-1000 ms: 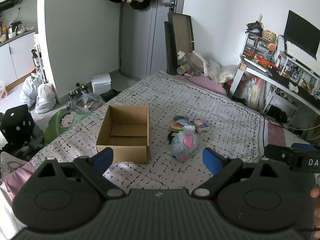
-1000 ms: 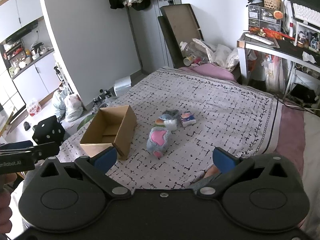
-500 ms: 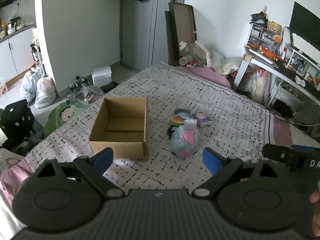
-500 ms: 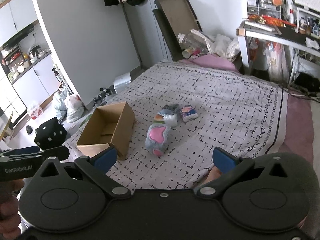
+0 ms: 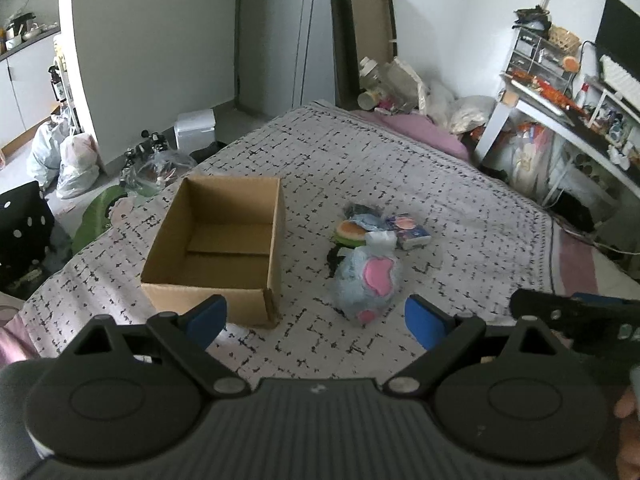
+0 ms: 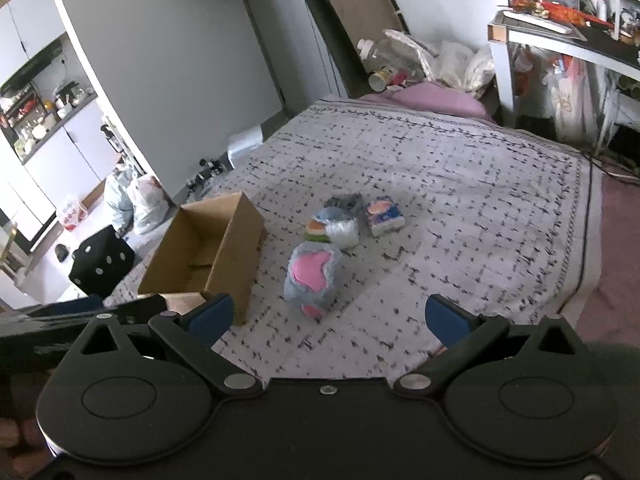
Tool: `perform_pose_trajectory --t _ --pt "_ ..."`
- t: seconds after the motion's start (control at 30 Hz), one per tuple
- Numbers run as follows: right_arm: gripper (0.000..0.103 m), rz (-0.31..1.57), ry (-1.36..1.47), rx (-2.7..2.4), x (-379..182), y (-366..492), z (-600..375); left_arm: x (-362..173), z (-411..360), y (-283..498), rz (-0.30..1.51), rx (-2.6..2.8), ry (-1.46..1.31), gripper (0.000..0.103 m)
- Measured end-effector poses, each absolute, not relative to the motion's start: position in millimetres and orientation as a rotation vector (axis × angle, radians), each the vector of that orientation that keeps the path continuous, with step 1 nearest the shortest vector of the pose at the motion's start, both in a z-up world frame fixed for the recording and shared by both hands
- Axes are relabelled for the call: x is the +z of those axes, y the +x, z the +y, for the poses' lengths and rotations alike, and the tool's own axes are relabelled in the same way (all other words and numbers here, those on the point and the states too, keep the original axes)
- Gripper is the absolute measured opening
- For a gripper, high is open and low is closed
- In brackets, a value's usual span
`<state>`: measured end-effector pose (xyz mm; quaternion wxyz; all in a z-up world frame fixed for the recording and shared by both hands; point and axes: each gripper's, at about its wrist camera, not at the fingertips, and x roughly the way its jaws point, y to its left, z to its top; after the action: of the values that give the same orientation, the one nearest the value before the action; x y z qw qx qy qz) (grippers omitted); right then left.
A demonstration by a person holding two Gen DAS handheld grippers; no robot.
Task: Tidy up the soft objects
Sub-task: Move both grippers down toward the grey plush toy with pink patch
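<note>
An empty open cardboard box (image 5: 218, 248) (image 6: 208, 256) stands on the patterned bedspread. To its right lies a pile of soft things: a blue plush with pink patches (image 5: 366, 284) (image 6: 312, 276), a small burger-like toy (image 5: 352, 232) (image 6: 316, 227), a clear plastic-wrapped item (image 6: 343, 231) and a tissue pack (image 5: 412, 234) (image 6: 384, 218). My left gripper (image 5: 316, 318) is open and empty, above the bed in front of box and plush. My right gripper (image 6: 328, 316) is open and empty, just short of the plush.
The bedspread (image 5: 400, 168) covers the bed. A cluttered desk (image 5: 560, 108) stands at the right. Bags (image 5: 76, 160), a black dotted cube (image 6: 102, 260) and clutter lie on the floor at the left. A board (image 5: 364, 44) leans against the far wall.
Both grippers have moved forward and tilted down toward the bed; the box and soft toys sit larger and nearer in both views. Nothing on the bed has moved.
</note>
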<state>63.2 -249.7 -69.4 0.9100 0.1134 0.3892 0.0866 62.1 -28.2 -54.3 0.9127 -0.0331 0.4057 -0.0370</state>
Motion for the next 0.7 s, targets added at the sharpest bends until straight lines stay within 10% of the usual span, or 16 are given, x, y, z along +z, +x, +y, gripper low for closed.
perform_pose_trajectory --t 0.43,0.7 --pt "0.092 0.831 0.324 0.209 -91 101 -260 -81 -38 107 0.88 -0.104 -0.104 0.092" --pt "0.054 0.879 0.457 0.238 -113 124 -274 -100 -41 122 0.89 -0.109 -0.151 0.084"
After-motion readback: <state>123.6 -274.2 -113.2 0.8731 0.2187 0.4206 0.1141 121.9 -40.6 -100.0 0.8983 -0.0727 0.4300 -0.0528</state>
